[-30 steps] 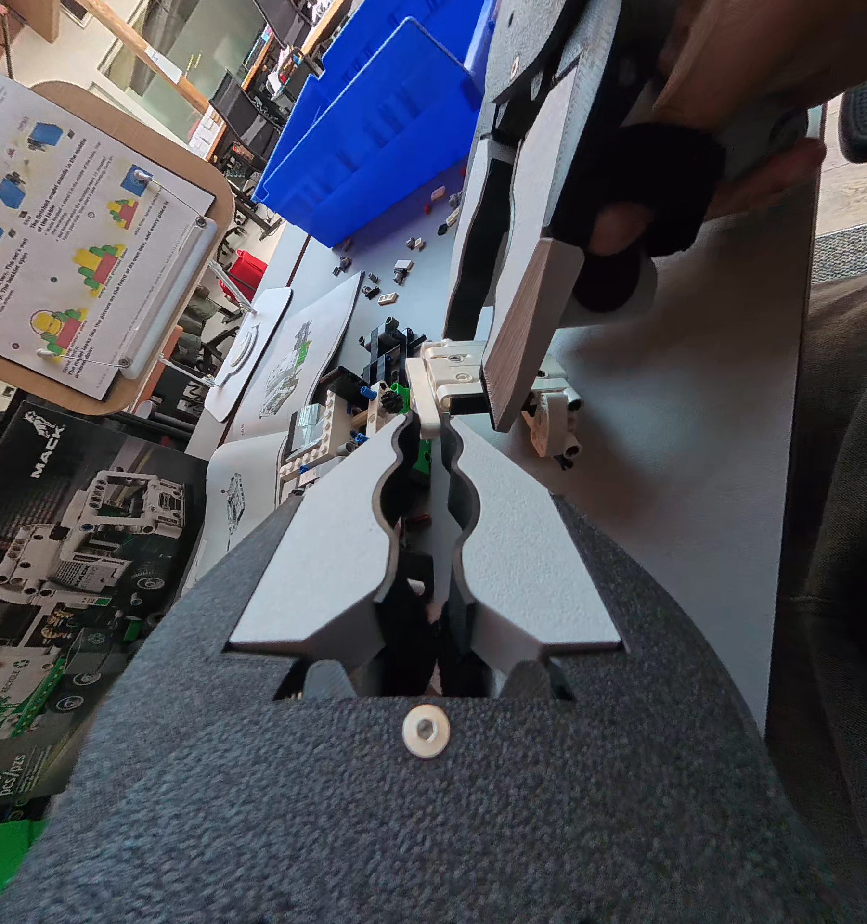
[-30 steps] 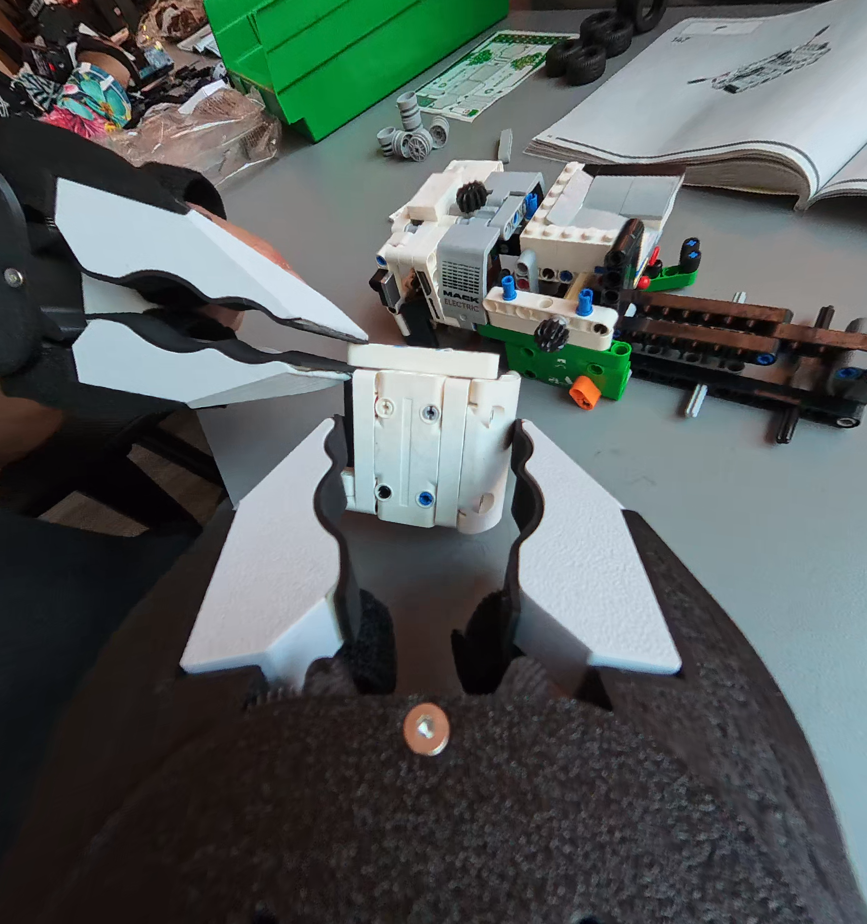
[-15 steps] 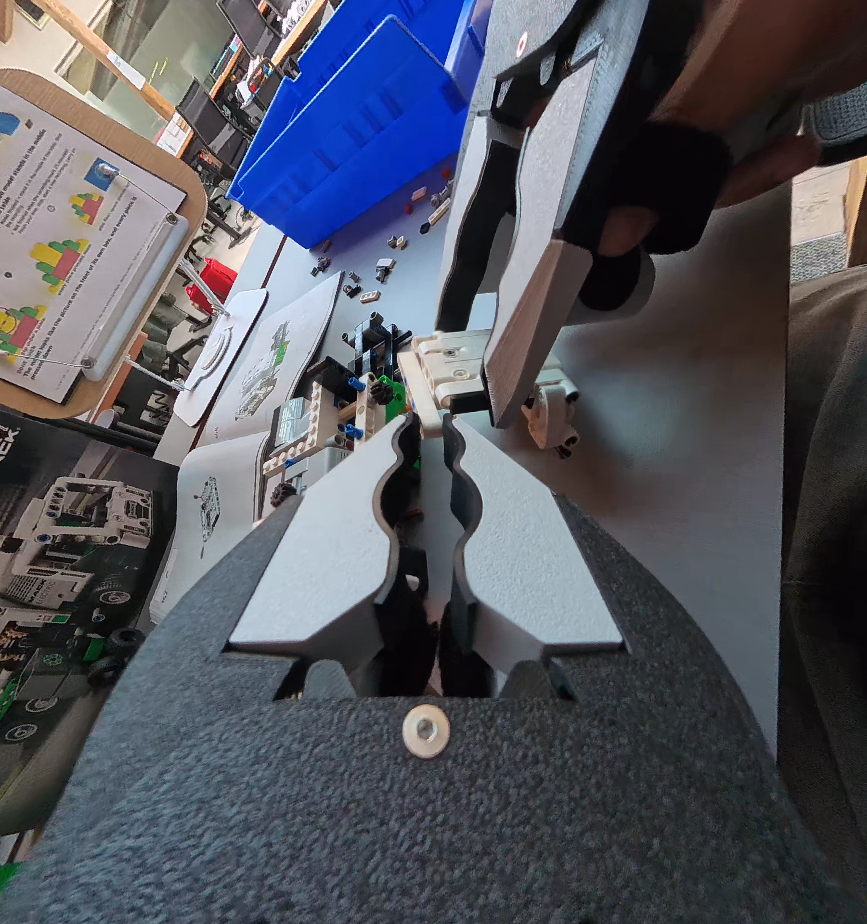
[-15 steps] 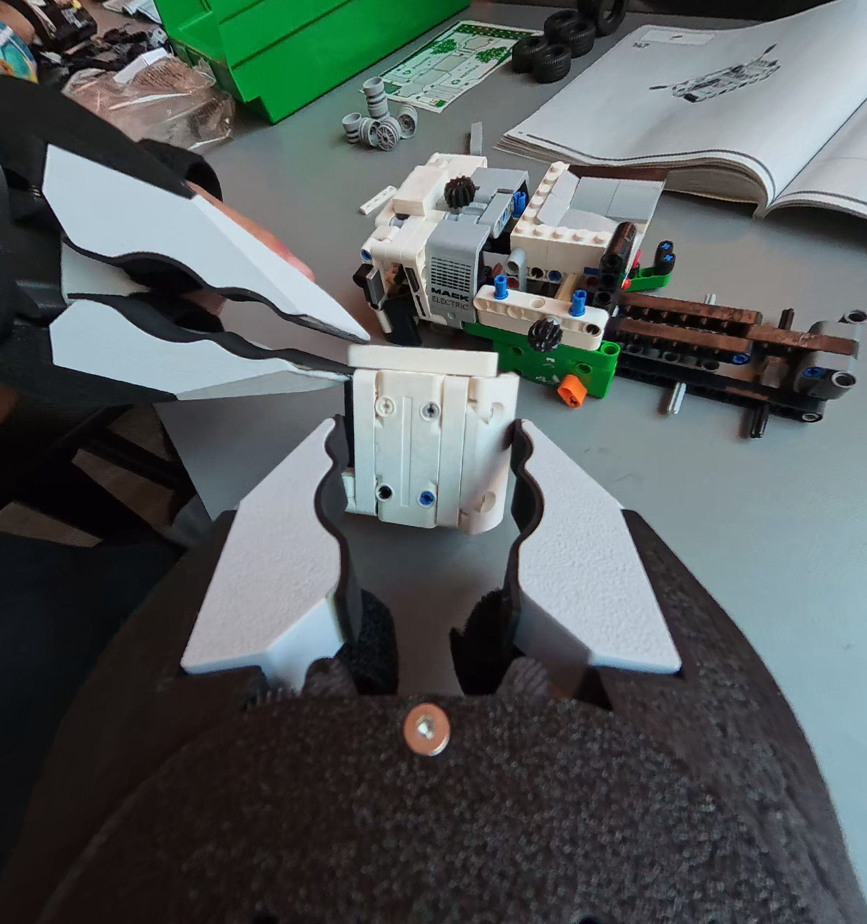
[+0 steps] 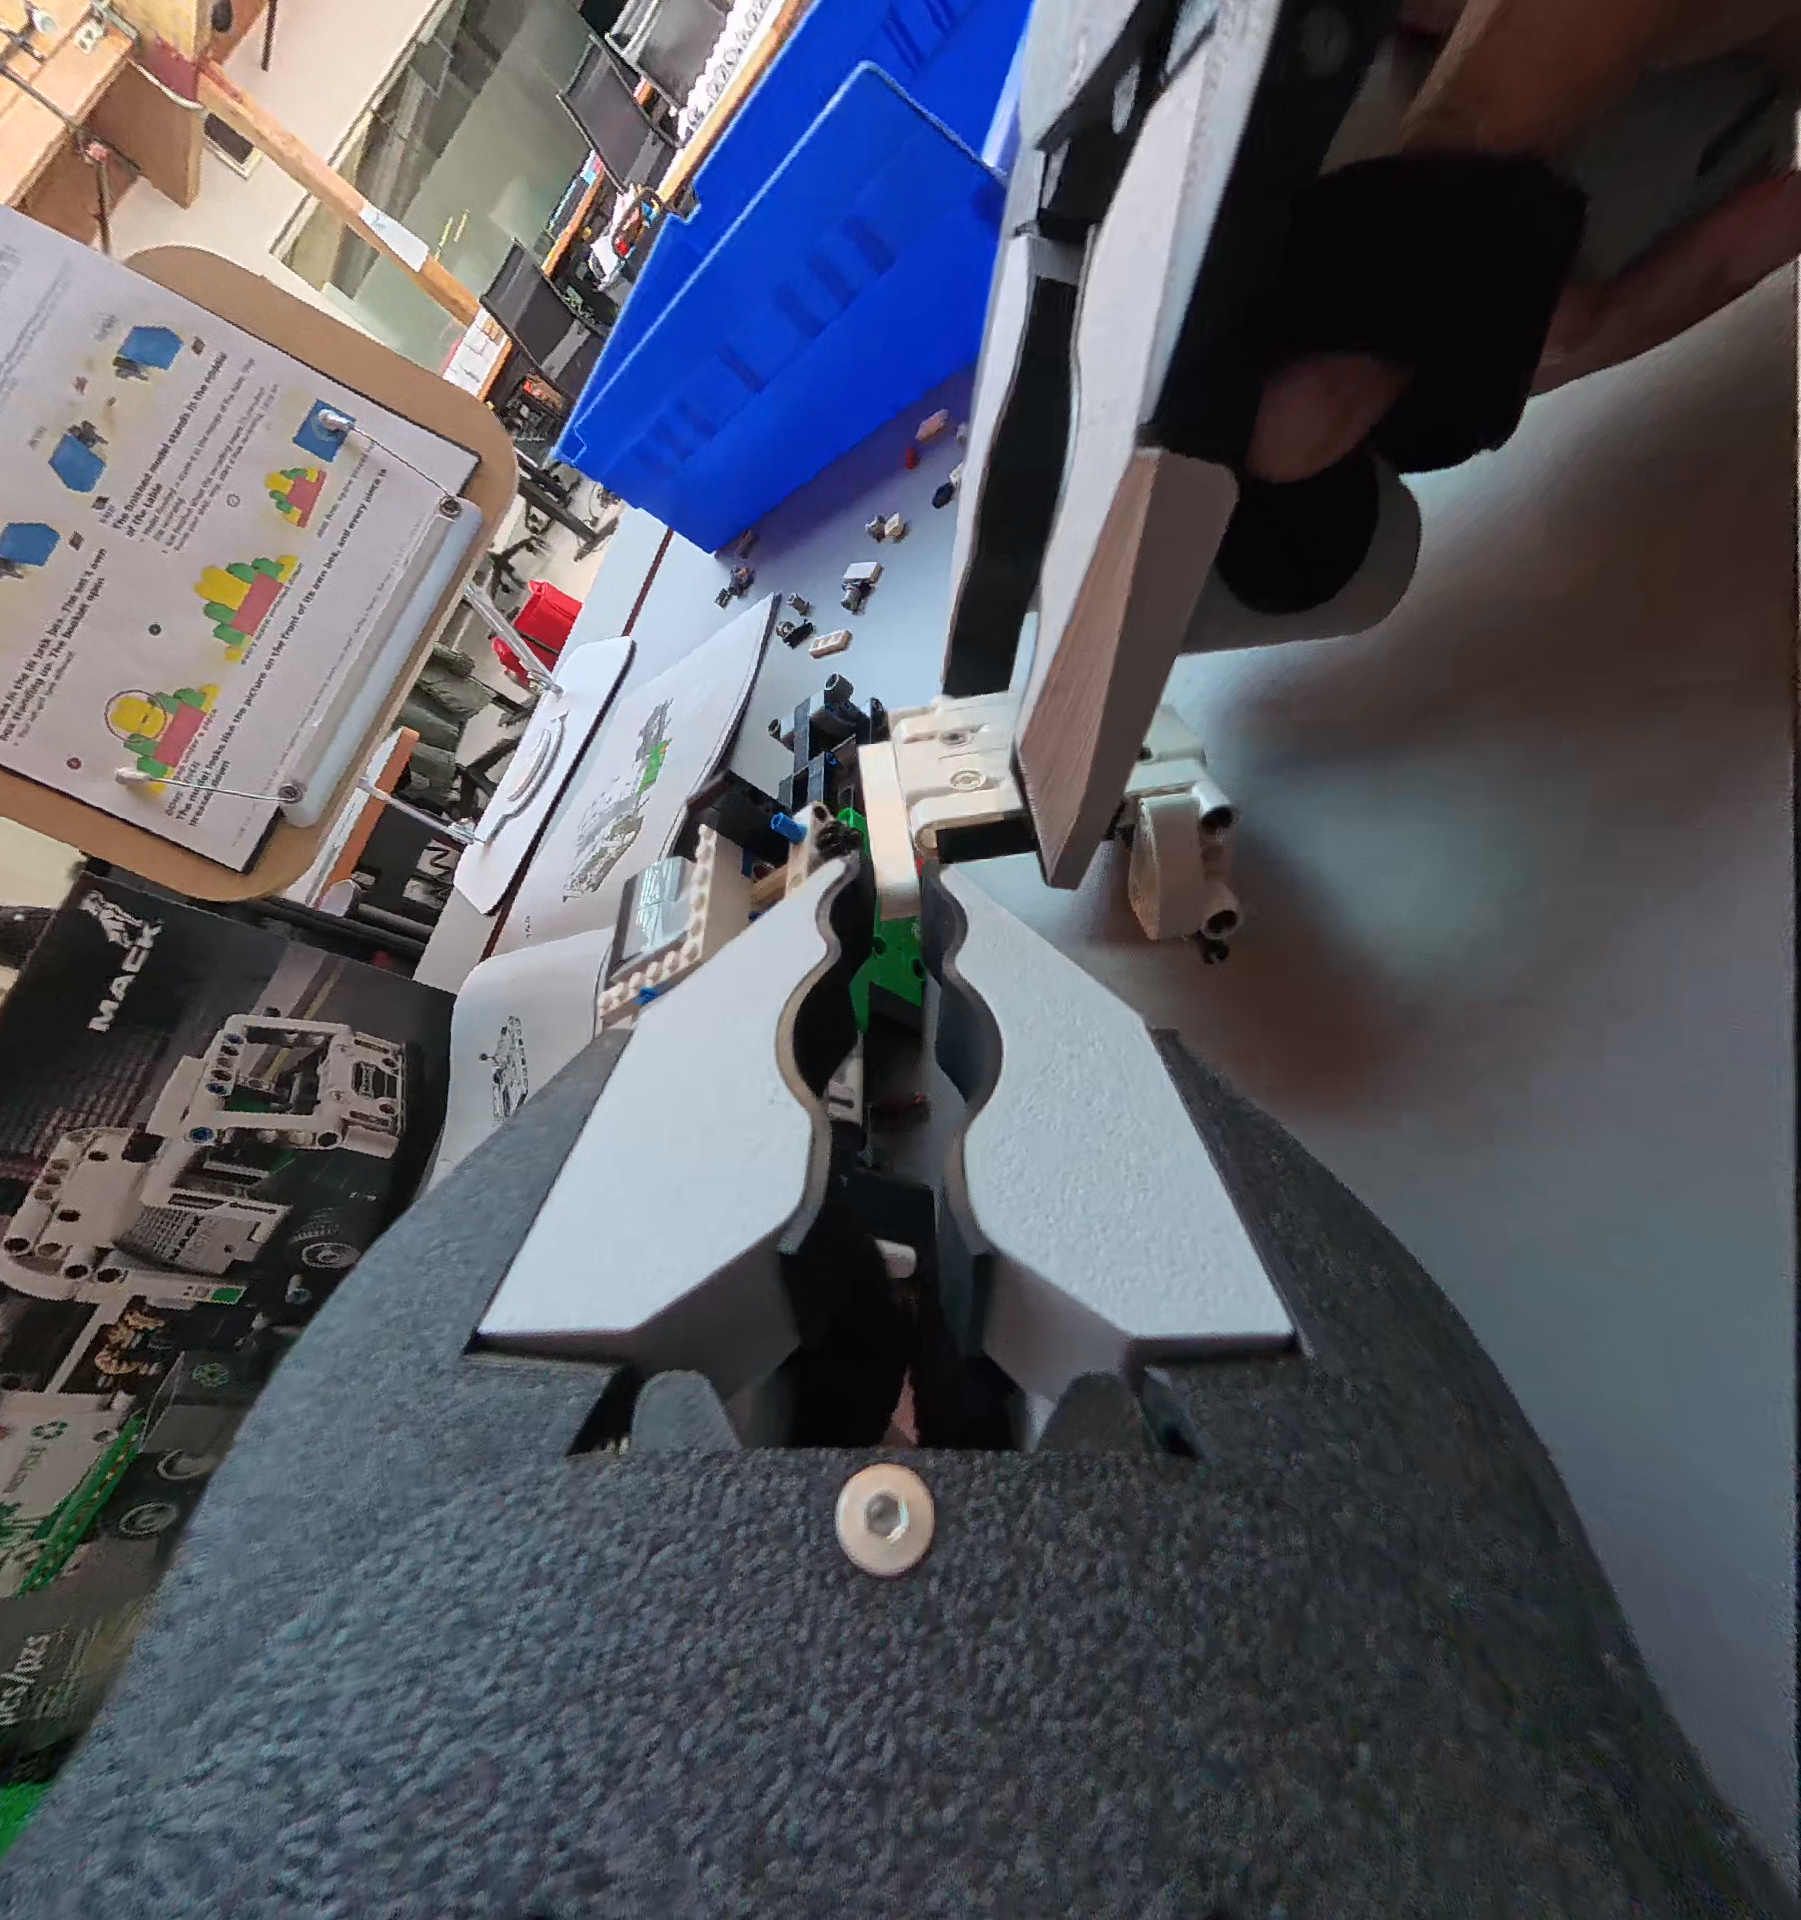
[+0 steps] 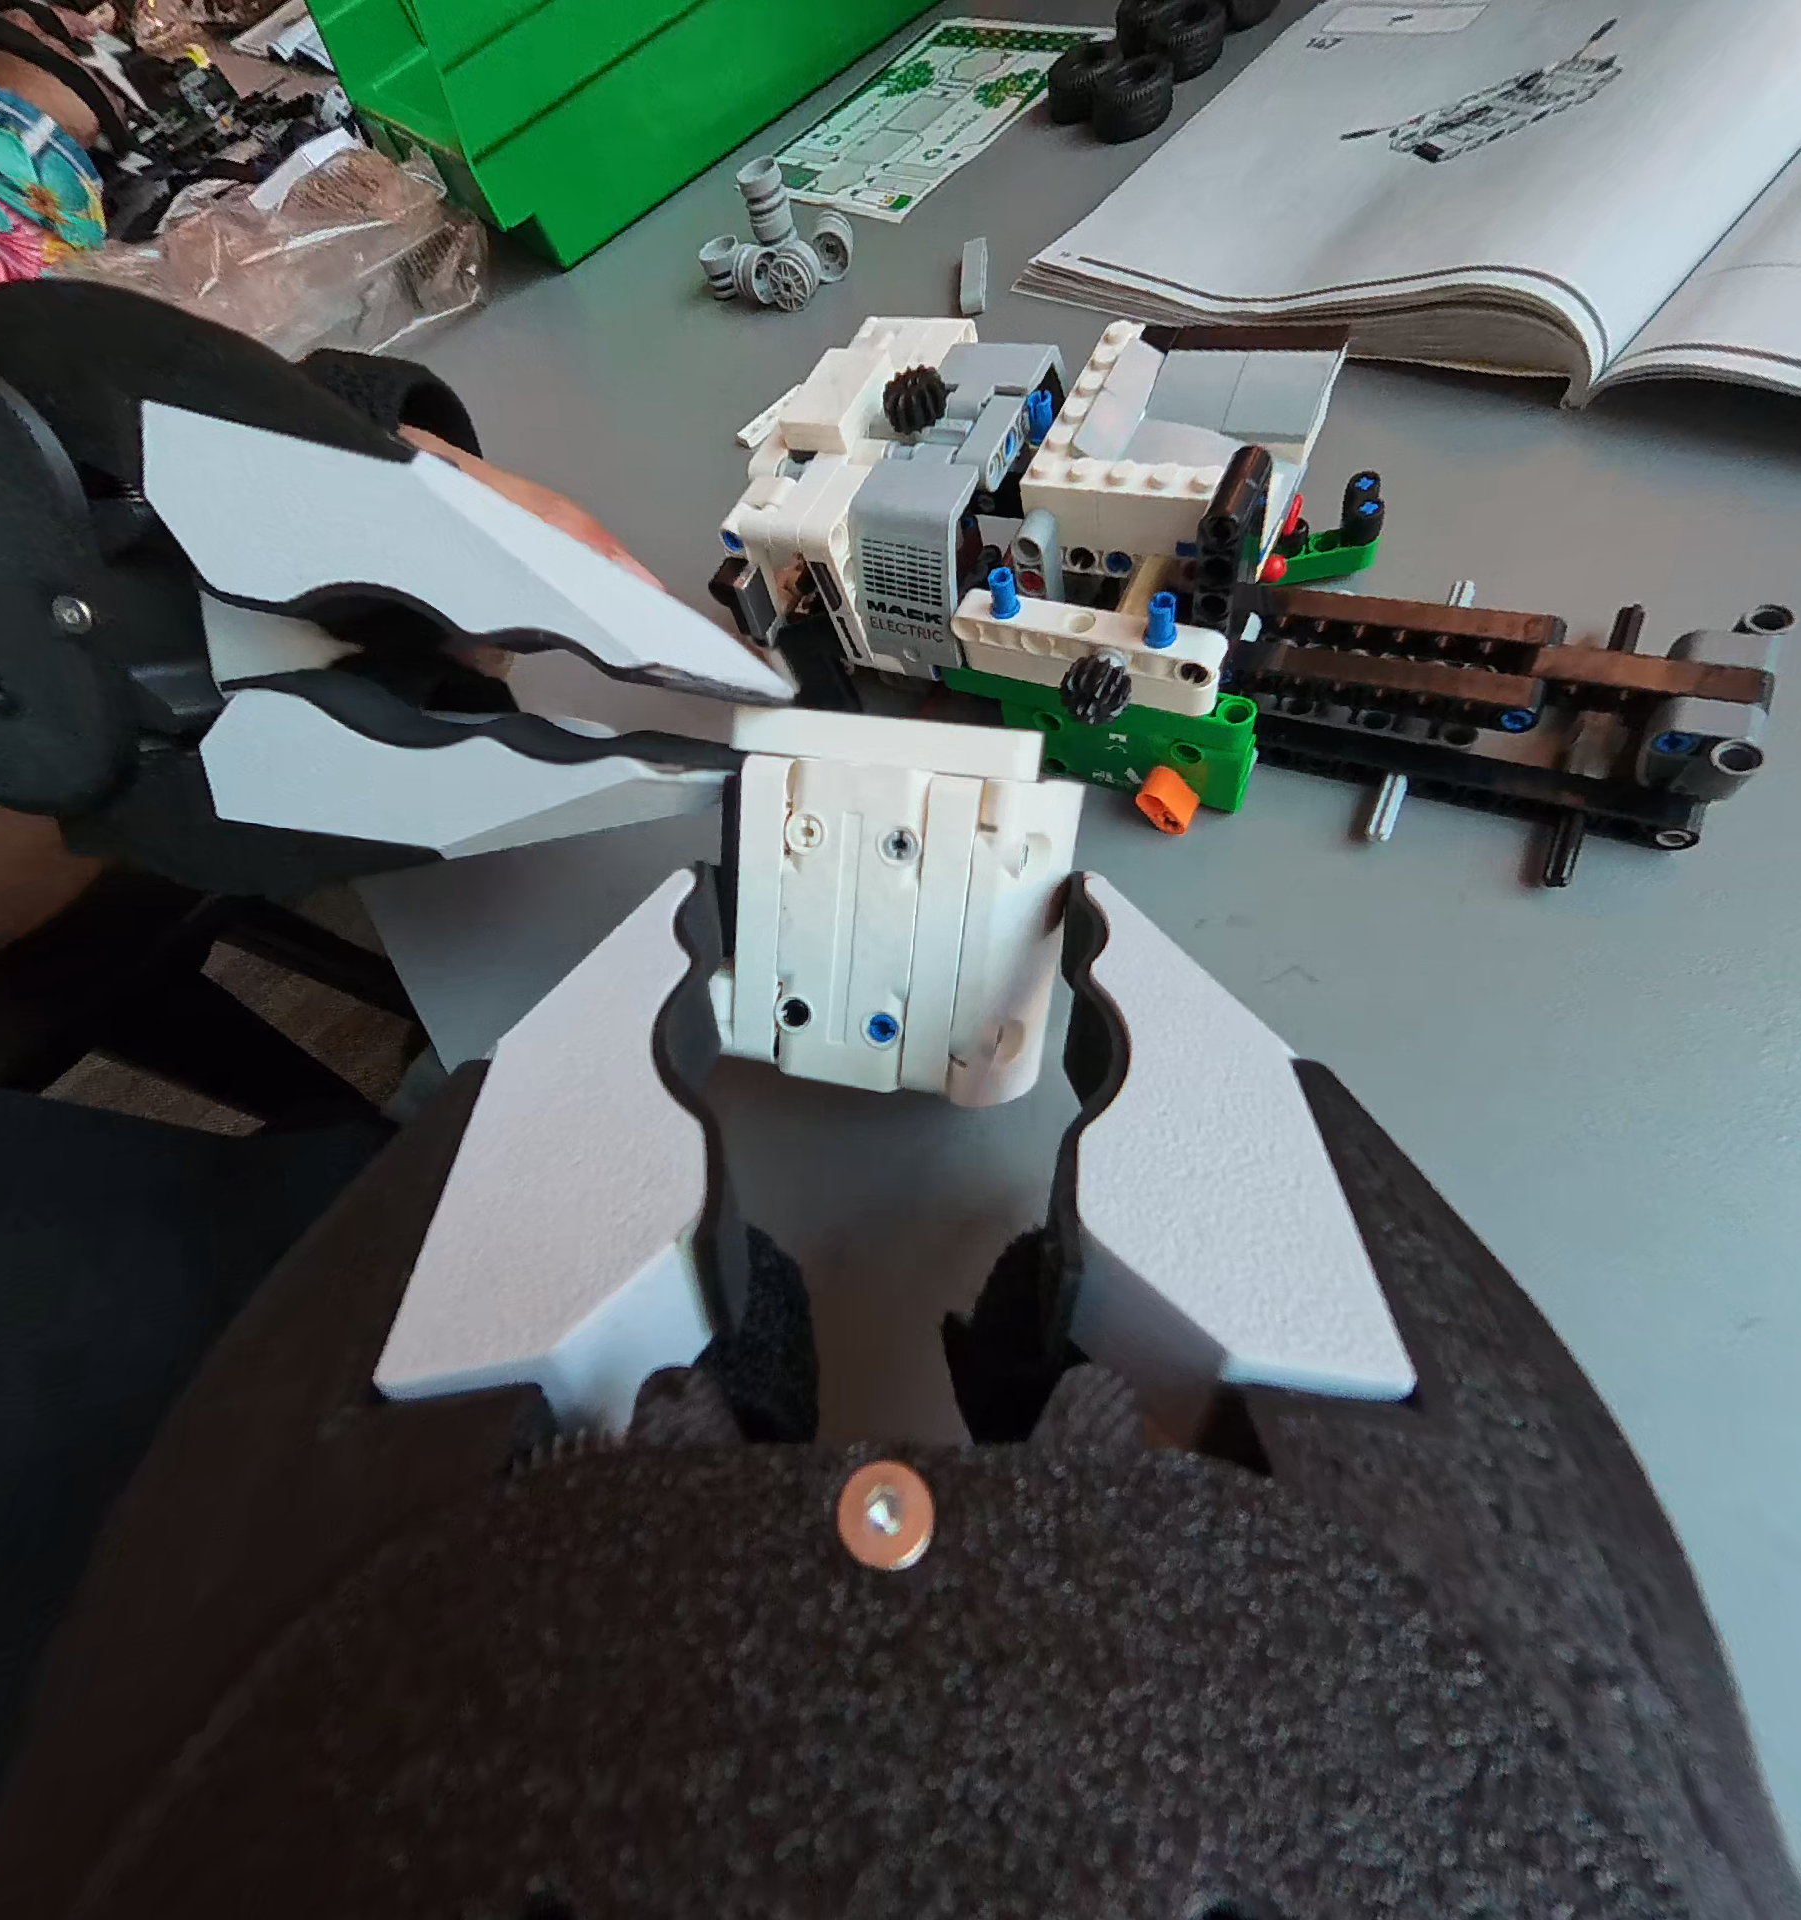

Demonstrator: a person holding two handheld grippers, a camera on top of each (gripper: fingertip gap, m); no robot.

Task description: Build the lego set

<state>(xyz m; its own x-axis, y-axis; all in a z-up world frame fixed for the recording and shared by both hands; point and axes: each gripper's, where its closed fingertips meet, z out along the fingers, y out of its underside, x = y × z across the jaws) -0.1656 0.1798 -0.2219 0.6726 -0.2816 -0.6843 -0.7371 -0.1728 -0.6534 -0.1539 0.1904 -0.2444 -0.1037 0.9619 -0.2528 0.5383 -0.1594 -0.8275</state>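
Observation:
My right gripper (image 6: pixel 888 904) is shut on a white lego sub-assembly (image 6: pixel 875 935) and holds it above the grey table (image 6: pixel 1498 1091). A flat white plate (image 6: pixel 885 743) lies across its top. My left gripper (image 6: pixel 756 727) comes in from the left, shut on the plate's end. In the left wrist view my left gripper (image 5: pixel 891 878) pinches the plate (image 5: pixel 885 821), and the right gripper (image 5: pixel 1021 769) reaches down from above onto the sub-assembly (image 5: pixel 953 764). The part-built white truck (image 6: pixel 1031 540) on its dark chassis (image 6: pixel 1498 665) stands just behind.
An open instruction booklet (image 6: pixel 1447 187), black tyres (image 6: pixel 1135 73), grey wheel hubs (image 6: pixel 771 239), a sticker sheet (image 6: pixel 917 114) and a green bin (image 6: pixel 615 104) lie beyond the truck. Blue bins (image 5: pixel 802 301), loose small parts (image 5: pixel 844 592), the set's box (image 5: pixel 148 1195) and a clipboard (image 5: pixel 179 540) show left. The tips of both grippers are at nearly the same place.
Both grippers keep their holds and the plate stays on the sub-assembly. The views have only drifted slightly relative to the table and the truck.

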